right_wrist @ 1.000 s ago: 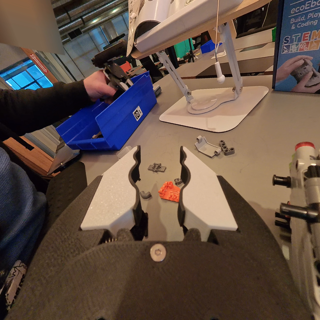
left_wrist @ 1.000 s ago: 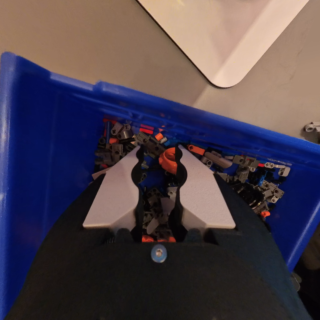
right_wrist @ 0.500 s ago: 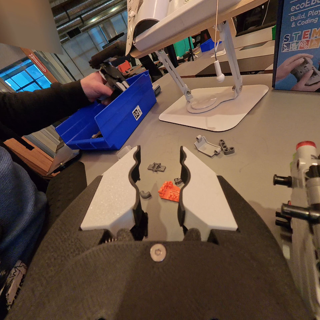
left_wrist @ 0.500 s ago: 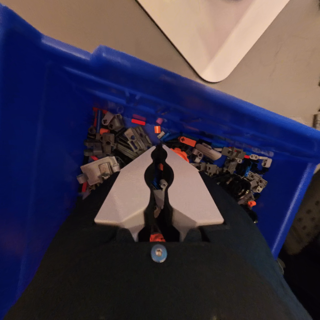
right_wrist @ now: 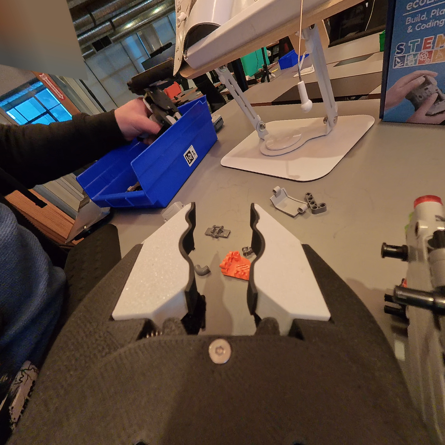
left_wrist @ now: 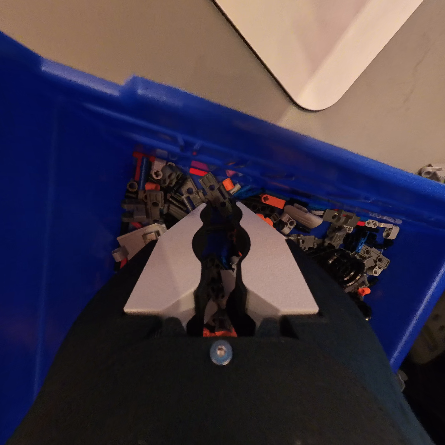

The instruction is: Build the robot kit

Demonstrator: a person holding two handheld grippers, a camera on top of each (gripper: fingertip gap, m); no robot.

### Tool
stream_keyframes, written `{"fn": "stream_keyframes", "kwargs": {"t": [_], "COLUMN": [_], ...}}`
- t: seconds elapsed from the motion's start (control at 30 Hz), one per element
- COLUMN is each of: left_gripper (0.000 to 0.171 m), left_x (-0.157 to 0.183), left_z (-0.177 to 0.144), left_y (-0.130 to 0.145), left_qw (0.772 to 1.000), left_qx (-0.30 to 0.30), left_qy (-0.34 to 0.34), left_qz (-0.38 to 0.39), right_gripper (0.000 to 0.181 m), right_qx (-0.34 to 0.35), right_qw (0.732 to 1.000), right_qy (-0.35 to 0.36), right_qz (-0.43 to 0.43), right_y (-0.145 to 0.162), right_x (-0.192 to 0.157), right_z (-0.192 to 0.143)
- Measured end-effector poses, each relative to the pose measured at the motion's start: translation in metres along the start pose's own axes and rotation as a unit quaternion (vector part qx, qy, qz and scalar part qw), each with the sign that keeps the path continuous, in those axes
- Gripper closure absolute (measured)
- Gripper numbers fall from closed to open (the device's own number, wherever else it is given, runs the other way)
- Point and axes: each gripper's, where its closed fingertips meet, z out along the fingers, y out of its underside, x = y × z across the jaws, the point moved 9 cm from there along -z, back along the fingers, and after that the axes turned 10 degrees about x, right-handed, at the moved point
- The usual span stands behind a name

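Note:
My left gripper [left_wrist: 221,204] is down inside a blue bin [left_wrist: 265,144] that holds several small grey, black, orange and blue building pieces. Its fingers stand almost together, pinching a dark grey connector piece [left_wrist: 215,192] at their tips. The right wrist view shows it far off [right_wrist: 163,108], held by a hand [right_wrist: 132,120] in the bin [right_wrist: 168,163]. My right gripper [right_wrist: 221,207] is open and empty, low over the grey table. Under it lie an orange piece [right_wrist: 234,266], a small grey elbow [right_wrist: 202,269] and a flat grey piece [right_wrist: 217,232].
A white stand base [right_wrist: 301,163] sits behind the loose pieces and shows past the bin [left_wrist: 313,48]. A light grey panel [right_wrist: 286,203] and a dark grey beam [right_wrist: 314,206] lie before it. A built model [right_wrist: 428,252] stands at right; a blue box [right_wrist: 419,60] at back right. The gap from one gripper's tips to the other's is roughly 35 cm.
My left gripper closed from open, moved deeper into the bin, and now has the dark grey connector between its tips. My right gripper has stayed open and still.

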Motion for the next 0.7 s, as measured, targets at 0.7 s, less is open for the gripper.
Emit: {"fn": "stream_keyframes", "kwargs": {"t": [0.7], "left_gripper": [0.160], "left_x": [0.043], "left_z": [-0.041], "left_y": [0.021], "left_qw": [0.996], "left_qx": [-0.012], "left_qy": [0.077], "left_qz": [0.039], "right_gripper": [0.139], "right_qx": [-0.002], "right_qw": [1.000], "right_qy": [0.000], "right_qz": [0.004], "right_y": [0.000], "right_x": [0.001], "right_z": [0.000]}}
